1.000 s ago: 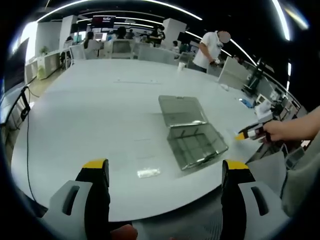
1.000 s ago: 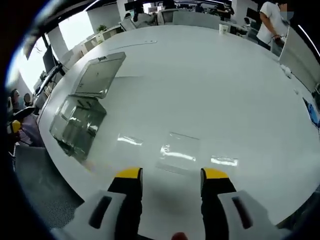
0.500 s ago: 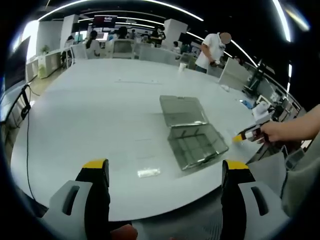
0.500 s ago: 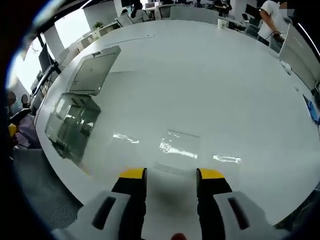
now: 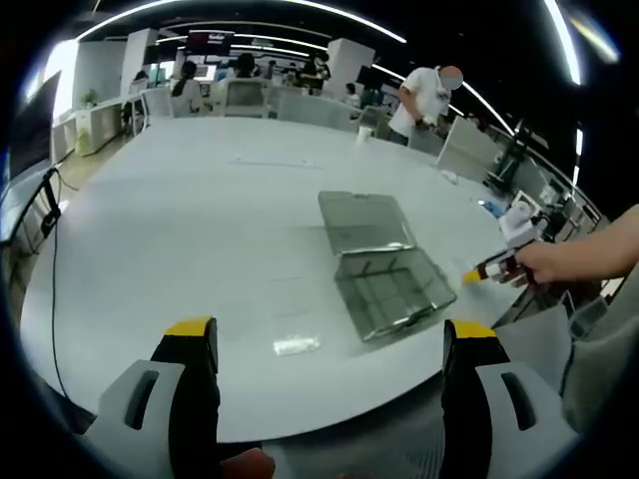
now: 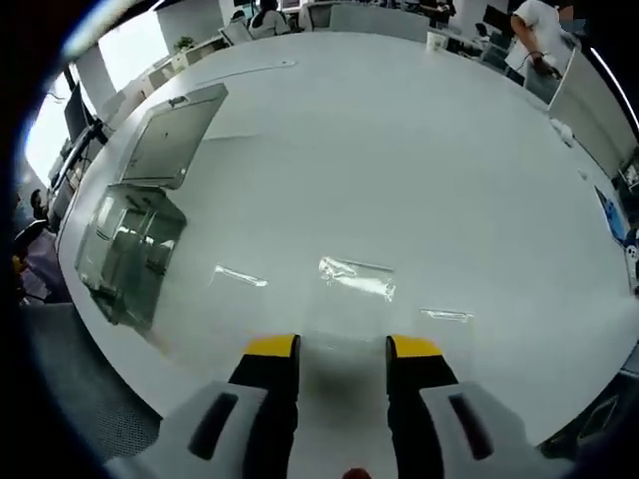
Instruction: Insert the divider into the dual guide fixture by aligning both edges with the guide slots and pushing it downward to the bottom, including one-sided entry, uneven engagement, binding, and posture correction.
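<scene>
Right gripper has narrowed its jaws and closed in on the clear divider lying flat on the table; I can't tell if they touch it. Left gripper jaws wide apart, holding nothing. Open fixture box sits just beyond.

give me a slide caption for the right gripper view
Right gripper closing on a clear divider flat on the white table.

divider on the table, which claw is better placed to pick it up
Right. The right claw has the clear divider just ahead of its yellow tips. The left claw hangs wide open at the table edge, facing the open fixture box instead.
</scene>
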Demonstrator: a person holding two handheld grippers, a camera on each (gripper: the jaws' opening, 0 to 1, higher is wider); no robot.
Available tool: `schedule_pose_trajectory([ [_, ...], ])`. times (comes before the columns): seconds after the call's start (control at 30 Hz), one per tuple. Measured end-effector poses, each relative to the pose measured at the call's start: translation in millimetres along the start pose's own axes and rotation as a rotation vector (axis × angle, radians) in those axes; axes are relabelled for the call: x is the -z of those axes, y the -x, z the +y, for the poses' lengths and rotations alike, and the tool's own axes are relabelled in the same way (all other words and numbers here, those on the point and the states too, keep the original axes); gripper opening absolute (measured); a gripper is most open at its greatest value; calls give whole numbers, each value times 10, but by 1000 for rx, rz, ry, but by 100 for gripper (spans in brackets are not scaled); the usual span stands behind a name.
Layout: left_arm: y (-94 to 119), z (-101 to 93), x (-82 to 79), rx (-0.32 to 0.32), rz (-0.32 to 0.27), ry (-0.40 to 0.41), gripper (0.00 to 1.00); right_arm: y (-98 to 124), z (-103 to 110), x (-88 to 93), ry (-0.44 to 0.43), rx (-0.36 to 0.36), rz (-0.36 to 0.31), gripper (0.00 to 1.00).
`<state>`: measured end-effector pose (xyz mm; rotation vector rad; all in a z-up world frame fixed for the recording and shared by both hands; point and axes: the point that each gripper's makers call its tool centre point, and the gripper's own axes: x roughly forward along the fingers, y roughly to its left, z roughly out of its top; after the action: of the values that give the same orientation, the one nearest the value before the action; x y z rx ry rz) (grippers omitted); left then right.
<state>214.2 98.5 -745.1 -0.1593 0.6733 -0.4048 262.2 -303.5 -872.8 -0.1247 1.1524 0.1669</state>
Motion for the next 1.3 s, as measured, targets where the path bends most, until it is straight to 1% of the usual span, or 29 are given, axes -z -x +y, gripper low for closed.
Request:
schedule_pose_trajectory([
  [0.17, 5, 14, 4, -1, -3, 3, 92, 19, 20, -5, 17, 10, 7, 30],
  [0.5, 12, 15, 9, -2, -5, 5, 92, -1, 13, 0, 0, 3, 7, 30],
  [0.7, 10, 4, -5, 0, -6, 2, 92, -9, 1, -7, 22, -3, 4, 30],
  [0.87, 17, -2, -18, 0, -7, 1, 92, 57, 35, 16, 37, -6, -4, 30],
  [0.97, 16, -3, -16, 0, -6, -1, 92, 57, -9, -22, 37, -7, -25, 28],
  [1.07, 6, -15, -11, 3, -4, -3, 92, 25, -36, -10, 56, -10, -15, 28],
  [1.2, 10, -39, -21, 6, -4, -6, 92, 50, -25, 3, 54, -15, -17, 28],
  [1.3, 11, -37, -19, 7, -2, -9, 92, 28, -39, 9, 49, -21, -19, 28],
])
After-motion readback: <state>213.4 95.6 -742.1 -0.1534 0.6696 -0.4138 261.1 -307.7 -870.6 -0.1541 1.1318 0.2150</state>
